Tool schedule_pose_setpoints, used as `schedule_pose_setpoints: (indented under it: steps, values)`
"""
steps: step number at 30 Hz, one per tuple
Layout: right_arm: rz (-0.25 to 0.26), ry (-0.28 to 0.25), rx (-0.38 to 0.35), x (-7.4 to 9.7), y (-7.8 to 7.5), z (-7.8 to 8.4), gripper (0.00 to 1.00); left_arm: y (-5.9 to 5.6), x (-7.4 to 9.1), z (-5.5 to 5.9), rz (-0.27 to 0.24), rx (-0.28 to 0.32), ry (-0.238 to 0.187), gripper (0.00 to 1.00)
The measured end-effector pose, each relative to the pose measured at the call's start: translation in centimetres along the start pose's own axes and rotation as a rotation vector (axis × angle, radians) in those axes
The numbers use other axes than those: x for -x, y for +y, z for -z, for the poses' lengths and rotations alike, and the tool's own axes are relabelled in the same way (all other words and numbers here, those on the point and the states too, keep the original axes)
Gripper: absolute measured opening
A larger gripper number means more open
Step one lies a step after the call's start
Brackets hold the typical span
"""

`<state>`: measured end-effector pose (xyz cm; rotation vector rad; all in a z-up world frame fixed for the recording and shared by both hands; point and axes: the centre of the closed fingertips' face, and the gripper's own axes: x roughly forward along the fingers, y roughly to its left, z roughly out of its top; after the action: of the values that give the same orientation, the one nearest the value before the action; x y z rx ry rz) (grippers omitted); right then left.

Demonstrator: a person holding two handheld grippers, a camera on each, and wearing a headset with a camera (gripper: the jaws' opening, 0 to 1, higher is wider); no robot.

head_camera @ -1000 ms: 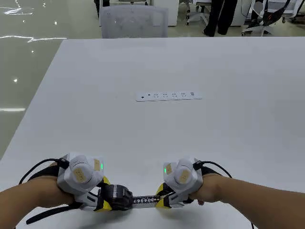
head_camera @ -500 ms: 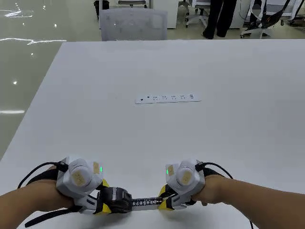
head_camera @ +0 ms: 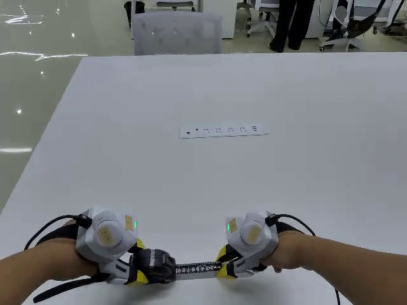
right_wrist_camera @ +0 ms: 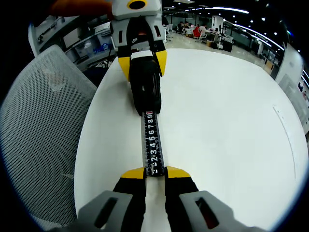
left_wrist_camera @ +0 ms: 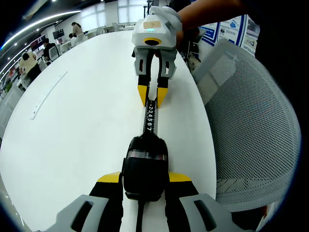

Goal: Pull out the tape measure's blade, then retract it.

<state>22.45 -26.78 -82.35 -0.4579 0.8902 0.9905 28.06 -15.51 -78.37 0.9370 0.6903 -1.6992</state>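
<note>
Illumination is bright and even from overhead ceiling strips [right_wrist_camera: 231, 9], producing glare streaks on the glossy floor [head_camera: 38, 76], only faint soft shadows on the white table [head_camera: 254, 89], sharp central focus, and strong fisheye curvature toward both gripper views' edges.

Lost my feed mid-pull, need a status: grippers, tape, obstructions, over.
Left gripper shut on tape measure case. Right gripper shut on blade tip. Blade partly out, straight between them. Power strip far ahead, not in the way.
</note>
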Motion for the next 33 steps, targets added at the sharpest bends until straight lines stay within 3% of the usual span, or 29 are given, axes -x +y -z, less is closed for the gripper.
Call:
schedule_pose_setpoints:
  steps: [17, 33]
  values:
    - [0.001, -0.003, -0.006, 0.5, 0.0, 0.8, 0.12, -0.1, -0.2, -0.2, 0.0, 0.02, -0.026, 0.3]
    - [0.013, 0.001, -0.012, 1.6, -0.3, 2.1, 0.12, -0.1, -0.2, -0.4, -0.006, 0.021, -0.023, 0.3]
